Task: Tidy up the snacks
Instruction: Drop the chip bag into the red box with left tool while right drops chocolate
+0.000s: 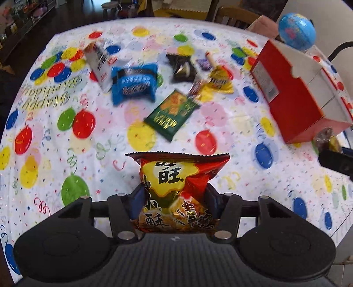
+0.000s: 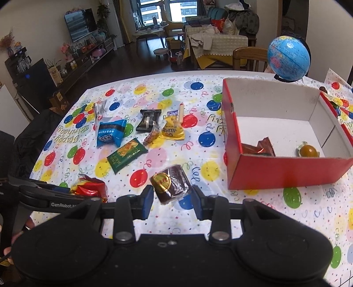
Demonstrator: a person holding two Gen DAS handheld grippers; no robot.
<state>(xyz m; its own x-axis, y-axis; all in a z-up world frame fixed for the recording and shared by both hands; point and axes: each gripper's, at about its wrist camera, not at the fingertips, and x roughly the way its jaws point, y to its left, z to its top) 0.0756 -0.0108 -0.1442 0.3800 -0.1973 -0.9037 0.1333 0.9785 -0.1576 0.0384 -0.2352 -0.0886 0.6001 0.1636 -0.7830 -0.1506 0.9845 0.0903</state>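
Above the balloon tablecloth (image 2: 198, 154), the right gripper (image 2: 172, 199) loosely pinches a brown cake (image 2: 171, 183) that could slip short of the red box (image 2: 286, 172), while the left gripper (image 1: 174, 201) clamps a red bag (image 1: 176, 187).

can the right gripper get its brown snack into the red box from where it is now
Probably yes. The right gripper holds the brown wrapped snack above the tablecloth, and the red box sits just to its right with its top open. Nothing stands between them, though the near wall must be cleared.

Living room: dark floor (image 2: 141, 59), wall television (image 2: 80, 24), bright windows (image 2: 167, 10).
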